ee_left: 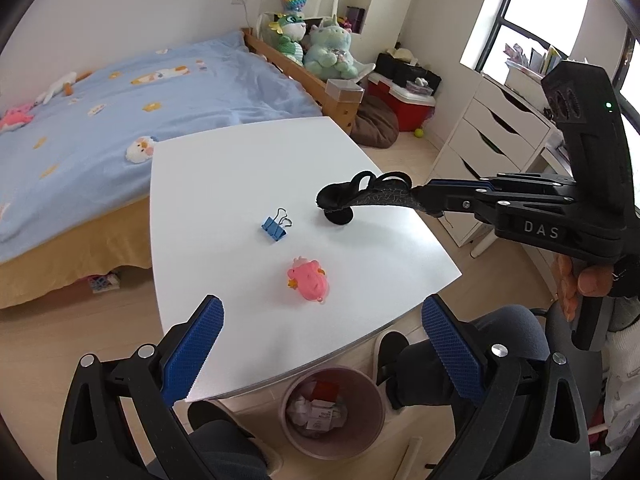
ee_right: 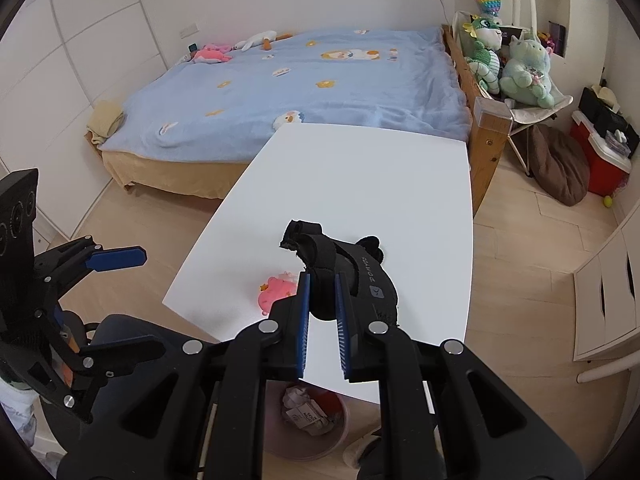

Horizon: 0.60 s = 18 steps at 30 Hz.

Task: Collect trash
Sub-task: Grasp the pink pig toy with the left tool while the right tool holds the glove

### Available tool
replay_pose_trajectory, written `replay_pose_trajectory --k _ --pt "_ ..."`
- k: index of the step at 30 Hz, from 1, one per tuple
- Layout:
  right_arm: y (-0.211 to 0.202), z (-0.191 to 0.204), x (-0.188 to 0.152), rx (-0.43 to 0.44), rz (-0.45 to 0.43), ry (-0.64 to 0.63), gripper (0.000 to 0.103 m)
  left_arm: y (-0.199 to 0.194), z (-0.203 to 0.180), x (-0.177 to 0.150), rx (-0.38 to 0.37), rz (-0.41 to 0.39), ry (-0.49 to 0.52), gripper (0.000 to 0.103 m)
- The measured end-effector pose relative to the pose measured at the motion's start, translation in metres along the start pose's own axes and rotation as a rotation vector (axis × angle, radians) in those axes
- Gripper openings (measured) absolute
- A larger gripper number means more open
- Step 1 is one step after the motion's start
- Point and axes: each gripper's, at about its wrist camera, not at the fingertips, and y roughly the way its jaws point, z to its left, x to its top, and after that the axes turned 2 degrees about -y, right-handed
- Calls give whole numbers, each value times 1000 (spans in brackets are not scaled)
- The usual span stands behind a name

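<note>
We see a white table (ee_left: 224, 168) standing beside the bed (ee_left: 120, 92), and below its near edge a pink bin (ee_left: 332, 412) already holding crumpled paper and packaging, so we judge part of the collecting done. Our right gripper (ee_right: 322, 288) has its tongs closed narrow on a black strap (ee_right: 360, 276), a worn, cracked band with loops, lifted at the grip while its far end appears to touch the tabletop; it has not yet reached the bin. Our left gripper (ee_left: 320, 316) hovers over the near table edge with its tongs spread wide and nothing between them. Left on the table are a pink toy (ee_left: 308, 280) and a blue binder clip (ee_left: 275, 226), lying near each other; whether either counts as trash we cannot say. The left view alone shows the clip, which the strap and tongs hide in the right view; the right view alone shows the strap's printed lettering, too small to read.
</note>
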Motion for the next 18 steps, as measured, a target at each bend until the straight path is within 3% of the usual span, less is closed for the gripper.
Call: replay_pose_trajectory --k 10,18 --pt "-9 -11 1 -13 -12 27 12 52 -3 19 17 119 12 95" --pt "-14 -18 -2 -17 -16 37 12 92 0 16 58 192 11 95"
